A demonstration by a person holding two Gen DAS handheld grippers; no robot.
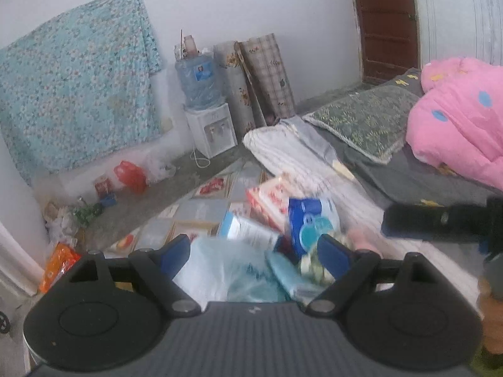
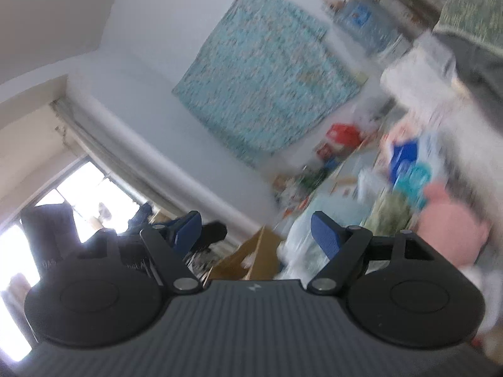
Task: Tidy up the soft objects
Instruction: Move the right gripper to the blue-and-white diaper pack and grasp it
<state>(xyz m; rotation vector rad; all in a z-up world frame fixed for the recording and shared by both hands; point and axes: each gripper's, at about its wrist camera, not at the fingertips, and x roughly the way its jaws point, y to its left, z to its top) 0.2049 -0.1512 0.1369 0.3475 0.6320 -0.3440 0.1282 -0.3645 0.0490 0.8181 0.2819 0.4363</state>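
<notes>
The left gripper (image 1: pixel 254 251) has its jaws spread wide with nothing pinched between them. It points down at a heap of soft packets on the floor mat (image 1: pixel 195 210). Directly below the gap lies a pale plastic bag (image 1: pixel 213 270), and beside it a light blue packet (image 1: pixel 286 270). Just beyond sit a blue wipes pack (image 1: pixel 306 216) with a round teal lid, a white and blue packet (image 1: pixel 248 226) and a red and white packet (image 1: pixel 267 198). A pink item (image 1: pixel 361 235) shows near the right blue finger.

The right gripper (image 2: pixel 256 229) also has its jaws apart and empty. Its view is tilted and blurred. The same pile lies off to its right: the pale bag (image 2: pixel 301 242), the blue pack (image 2: pixel 405 154) and a pink soft thing (image 2: pixel 452 229). A brown cardboard box (image 2: pixel 251 257) sits just past the gap.

Farther out, a grey mattress (image 1: pixel 418 176) carries a green patterned pillow (image 1: pixel 364 122) and a pink quilt (image 1: pixel 459 116). A folded striped cloth (image 1: pixel 283 147) lies at the mattress end. Against the wall stand a water dispenser (image 1: pixel 210 128), rolled mats (image 1: pixel 261 78) and a hanging floral blanket (image 1: pixel 75 88). A brown door (image 1: pixel 386 22) is in the far corner.
</notes>
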